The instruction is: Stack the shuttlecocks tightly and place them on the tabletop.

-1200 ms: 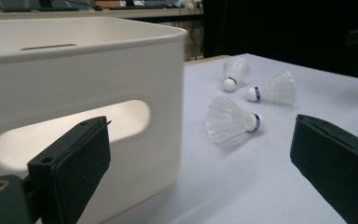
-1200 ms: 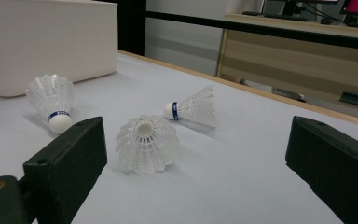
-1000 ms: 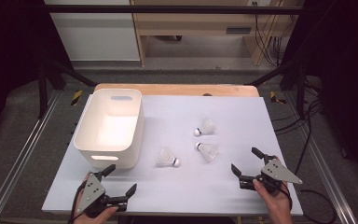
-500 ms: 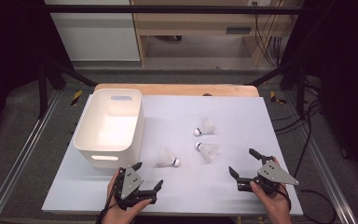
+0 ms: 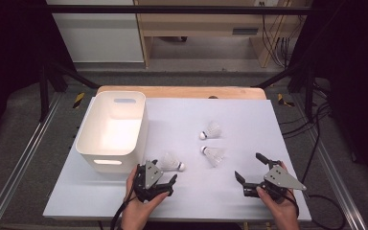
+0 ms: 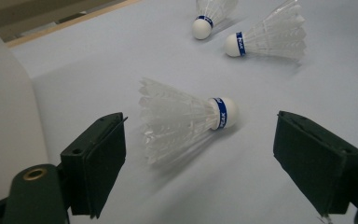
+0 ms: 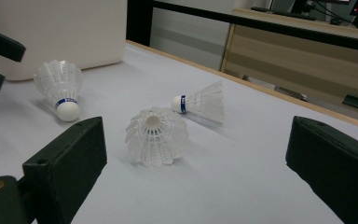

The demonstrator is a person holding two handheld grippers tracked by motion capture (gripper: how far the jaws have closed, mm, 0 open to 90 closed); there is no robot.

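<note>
- High view: the left gripper (image 5: 165, 178) sits at the near edge of the table (image 5: 249, 120), jaws apart and empty; they have just been closing, with the nearest shuttlecock (image 5: 172, 163) just ahead of them and not yet between the pads. That shuttlecock lies on its side just beside the white bin (image 5: 111, 129). The right gripper (image 5: 249, 167) rests wide open and empty at the near right, well apart from the two other shuttlecocks (image 5: 212, 154).
- Left gripper view: the nearest shuttlecock (image 6: 186, 119) lies between the lines of the two black jaws, untouched, with its feather skirt toward the left jaw and its rounded white cork nose, ringed with blue tape, toward the right. I judge it very light and fragile: the thin, translucent feathers would bend or crush under a hard pinch. The firm cork, or the skirt's narrow neck beside it, looks the safer hold, closed gently. The table cover is smooth and matt.
- Right gripper view: another shuttlecock (image 7: 156, 135) lies ahead of the open jaws, showing ribbed, overlapping feathers; the bin's (image 7: 56, 28) wall looks like smooth, rigid plastic.
</note>
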